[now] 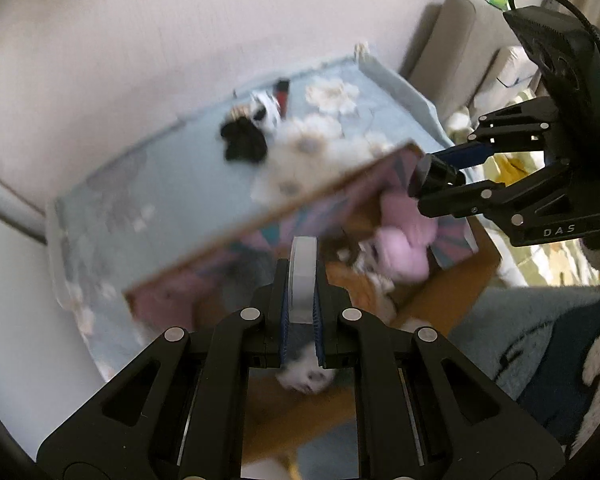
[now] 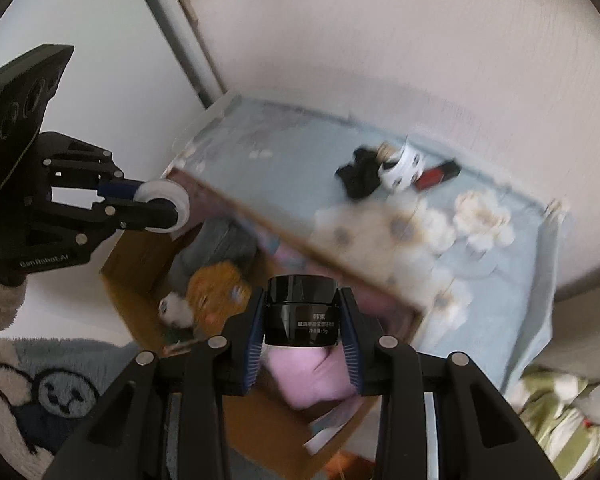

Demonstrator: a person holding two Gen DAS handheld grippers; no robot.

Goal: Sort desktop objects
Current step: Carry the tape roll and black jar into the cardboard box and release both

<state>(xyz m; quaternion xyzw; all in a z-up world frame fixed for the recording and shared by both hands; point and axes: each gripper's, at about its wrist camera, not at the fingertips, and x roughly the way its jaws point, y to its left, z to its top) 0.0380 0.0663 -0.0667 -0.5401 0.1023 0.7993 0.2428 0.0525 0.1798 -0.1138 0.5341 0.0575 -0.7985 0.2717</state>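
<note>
We see the table (image 2: 284,160), covered in a pale blue flowered cloth, standing against the wall; in front of it, lower, stands an open cardboard box (image 2: 136,256) with a pink patterned lining. Inside the box lie soft items: a pink cloth bundle (image 2: 300,376), a grey one, and an orange plush toy (image 2: 216,292). Both views are blurred, so we name small contents with caution. On the far side of the table remain a black fabric piece (image 2: 358,178), a black-and-white spotted item (image 2: 402,166) and a red and black stick (image 2: 438,174).

We hold the right gripper (image 2: 300,312) clamped on a small black cosmetic jar (image 2: 300,308), pads on its two sides, above the box's pink bundle. We hold the left gripper (image 1: 302,284) closed on a thin roll of clear tape (image 1: 303,276), pinched edge-on, also over the box.

We judge the step to be carrying both items to the box for release. To do it well, we bring each gripper lower, inside the box walls and over a soft patch, before opening. We release the jar upright so it does not roll, and keep the grippers apart from each other.
</note>
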